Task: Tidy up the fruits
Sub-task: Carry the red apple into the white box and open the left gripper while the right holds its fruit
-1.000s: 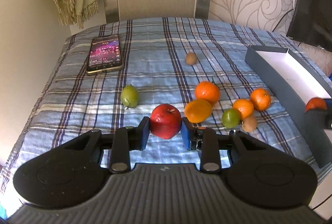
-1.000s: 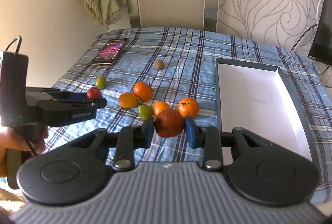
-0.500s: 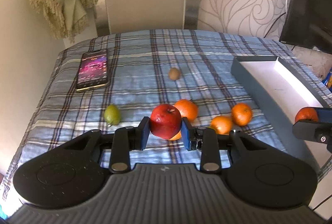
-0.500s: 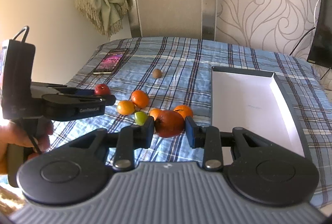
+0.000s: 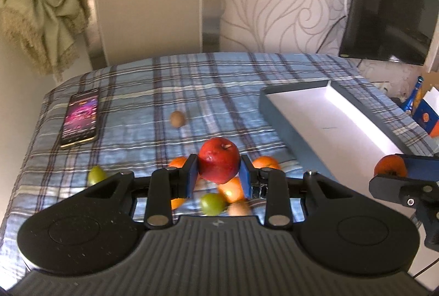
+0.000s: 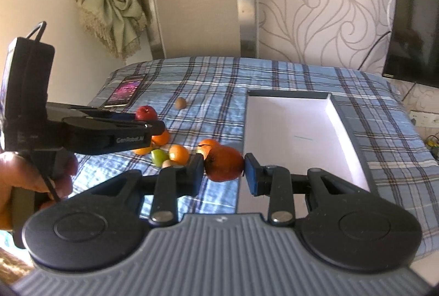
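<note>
Both tools are clamped on fruit: our left gripper (image 5: 218, 171) pinches the red apple (image 5: 218, 159) between its blue pads, and our right gripper (image 6: 223, 167) squeezes an orange-red fruit (image 6: 224, 163). Each rides clear above the plaid cloth (image 5: 214, 82), where loose oranges (image 6: 179, 153) and a green fruit (image 6: 159, 157) lie. We judge the carry goes best kept level over the grey box (image 6: 345, 117), lowering each fruit onto its white floor before we let go, well apart.
</note>
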{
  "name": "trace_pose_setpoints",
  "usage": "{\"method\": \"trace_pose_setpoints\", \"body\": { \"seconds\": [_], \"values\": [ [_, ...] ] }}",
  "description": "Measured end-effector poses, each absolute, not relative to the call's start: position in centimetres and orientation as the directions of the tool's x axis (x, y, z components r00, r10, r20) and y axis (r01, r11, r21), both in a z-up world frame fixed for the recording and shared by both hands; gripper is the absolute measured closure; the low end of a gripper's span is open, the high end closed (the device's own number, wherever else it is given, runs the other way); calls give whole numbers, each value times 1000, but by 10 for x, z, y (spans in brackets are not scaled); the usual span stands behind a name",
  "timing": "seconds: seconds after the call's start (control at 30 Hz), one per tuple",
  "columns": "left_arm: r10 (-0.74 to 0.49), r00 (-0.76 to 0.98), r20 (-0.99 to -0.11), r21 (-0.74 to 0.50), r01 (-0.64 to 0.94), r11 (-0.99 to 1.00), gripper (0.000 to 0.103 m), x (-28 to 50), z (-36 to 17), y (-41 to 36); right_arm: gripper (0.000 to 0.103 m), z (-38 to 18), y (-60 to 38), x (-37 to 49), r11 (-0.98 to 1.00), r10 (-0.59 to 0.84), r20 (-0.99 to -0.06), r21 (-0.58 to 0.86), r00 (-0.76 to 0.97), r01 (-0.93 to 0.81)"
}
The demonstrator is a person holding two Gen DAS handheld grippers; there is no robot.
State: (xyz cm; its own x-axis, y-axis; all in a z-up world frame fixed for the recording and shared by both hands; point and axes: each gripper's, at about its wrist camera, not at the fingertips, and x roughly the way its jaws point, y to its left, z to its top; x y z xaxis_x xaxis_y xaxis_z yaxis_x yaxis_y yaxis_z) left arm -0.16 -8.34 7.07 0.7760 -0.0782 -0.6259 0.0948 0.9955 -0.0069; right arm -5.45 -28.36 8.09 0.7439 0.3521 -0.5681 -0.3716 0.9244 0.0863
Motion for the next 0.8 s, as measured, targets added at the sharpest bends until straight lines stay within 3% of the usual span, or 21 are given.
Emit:
{"method": "trace_pose_setpoints", "body": {
  "seconds": [0.8],
  "values": [
    [-228,752,-618,-15,278,960,66,15,72,-167,68,79,-333,-75,972,230,-575,90,785,-219]
  ]
}}
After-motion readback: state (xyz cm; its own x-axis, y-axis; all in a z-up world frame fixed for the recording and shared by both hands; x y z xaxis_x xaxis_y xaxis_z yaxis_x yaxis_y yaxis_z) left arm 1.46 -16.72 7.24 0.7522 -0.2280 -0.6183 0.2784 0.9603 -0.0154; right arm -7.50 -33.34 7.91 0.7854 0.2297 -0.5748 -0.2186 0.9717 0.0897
